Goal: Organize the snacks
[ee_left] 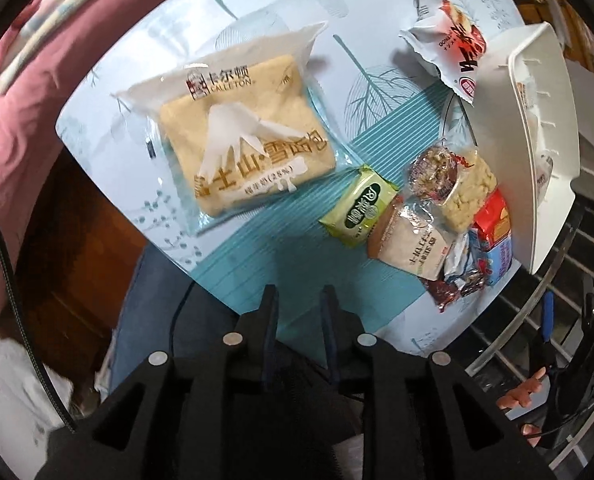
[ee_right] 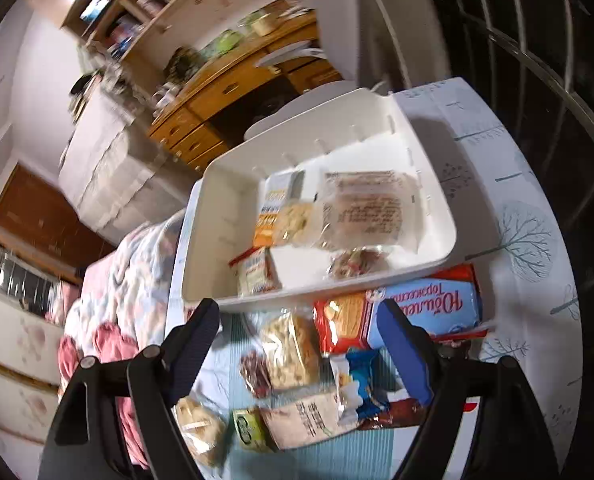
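White plastic bin (ee_right: 217,240) is seen at the table's (ee_left: 257,20) far side, already part-filled w/ several wrapped snacks, incl. an orange-and-white packet (ee_right: 271,208) and a clear-wrapped square cake (ee_right: 367,208). A loose pile is left just in front of the bin: a blue-and-red biscuit pack (ee_right: 417,304) touching the bin's near wall, a puffed-rice bar (ee_right: 289,348), a small green packet (ee_left: 359,210), a pale flour-type bag (ee_left: 411,246). A large bread pack (ee_left: 241,148) is laid apart on the patterned cloth, and a red-and-white wrapper (ee_left: 453,44) sits near the bin's far corner.

Left gripper (ee_left: 299,296) is held above the table edge, its tongs nearly together w/ only a slim gap and nothing between them. Right gripper (ee_right: 299,316) is spread wide over the pile, empty, tongs straddling the rice bar and biscuit pack.

Judged step: a pick from the pile by the right gripper. For a clean pick, one item only should be bracketed; the rice bar, on top and firm-looking, seems the easiest. Crinkly film could slip, so the body, not a seam flap, should be pinched. Neighbours may be dragged along if the approach is too low.
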